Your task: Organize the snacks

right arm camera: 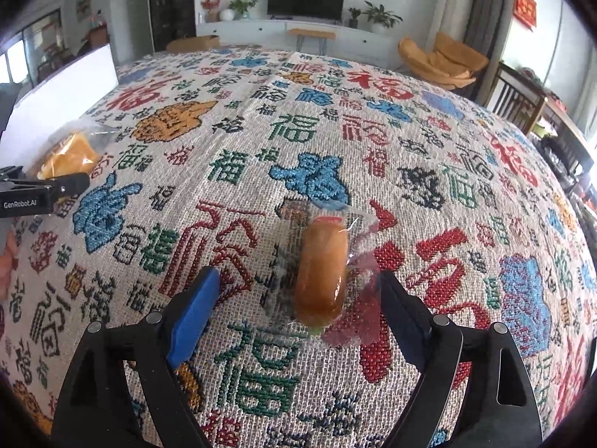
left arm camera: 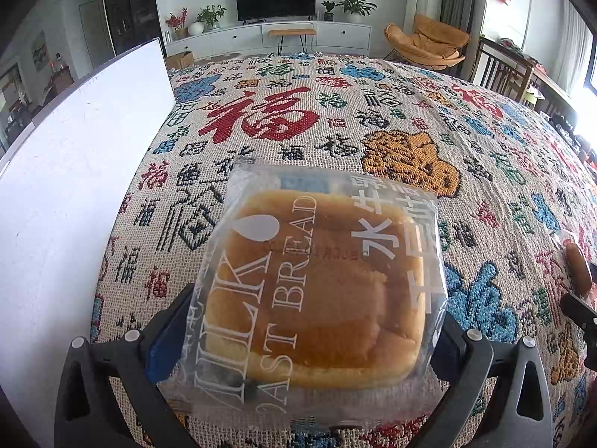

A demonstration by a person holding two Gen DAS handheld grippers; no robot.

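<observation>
A square milk toast bread in a clear printed wrapper sits between the fingers of my left gripper, which is shut on its sides just above the patterned cloth. The bread also shows at the far left of the right wrist view. A small sausage-shaped bun in a clear wrapper lies on the cloth between the spread fingers of my right gripper, which is open and not touching it. The bun shows at the right edge of the left wrist view.
A white board stands along the left edge of the cloth-covered surface. The left gripper's body sits at the left of the right wrist view. A TV unit, plants and an orange chair stand beyond the far edge.
</observation>
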